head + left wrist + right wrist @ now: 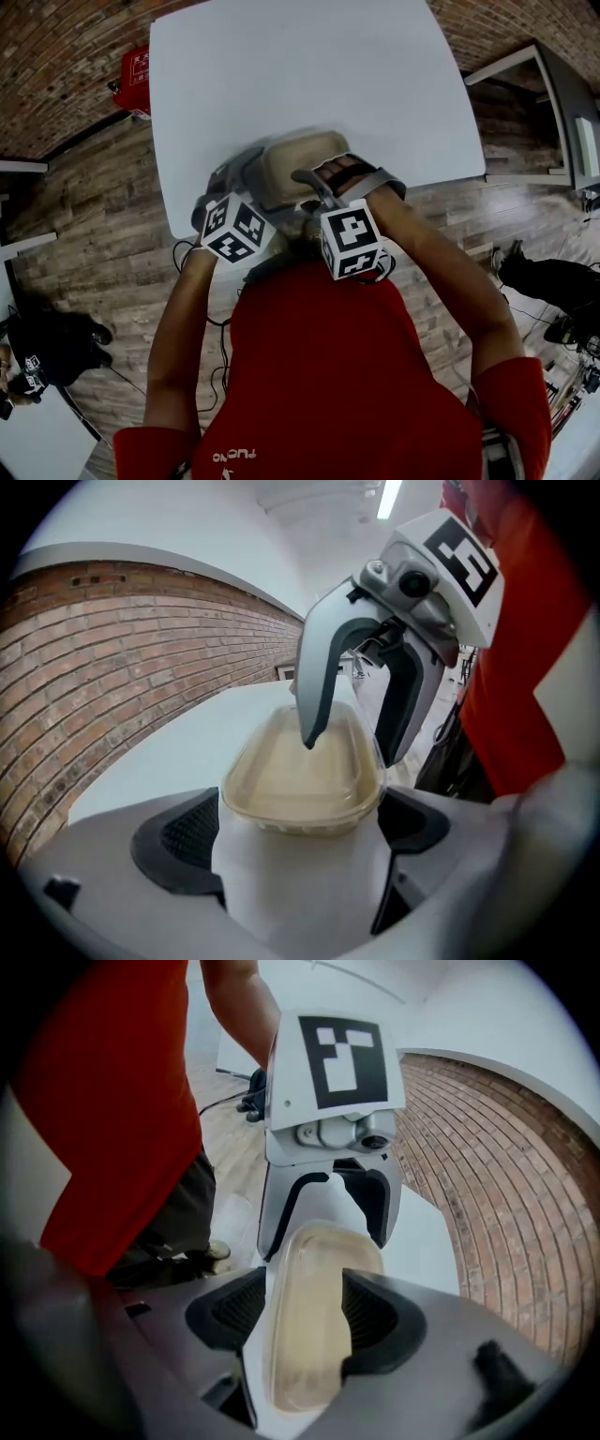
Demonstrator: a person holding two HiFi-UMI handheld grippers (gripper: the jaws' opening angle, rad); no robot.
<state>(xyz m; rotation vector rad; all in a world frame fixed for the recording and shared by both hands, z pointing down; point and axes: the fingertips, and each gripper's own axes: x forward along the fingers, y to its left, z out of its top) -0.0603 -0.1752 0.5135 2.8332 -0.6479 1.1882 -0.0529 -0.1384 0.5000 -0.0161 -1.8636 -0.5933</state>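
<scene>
The white table [281, 75] stands on a wooden floor [84, 206]. At its near edge, your left gripper [298, 827] is clenched on one end of the beige lidded container [300, 164]. Your right gripper [305, 1314] grasps the opposite end, with one jaw tip on the lid. Press equally from both sides and hold the container level, so that the thin walls do not bend.

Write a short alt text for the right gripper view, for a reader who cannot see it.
The right claw grips a beige lidded container between its jaws, while the left claw holds the far end. Behind are a white table, a brick wall and a person in red.
</scene>
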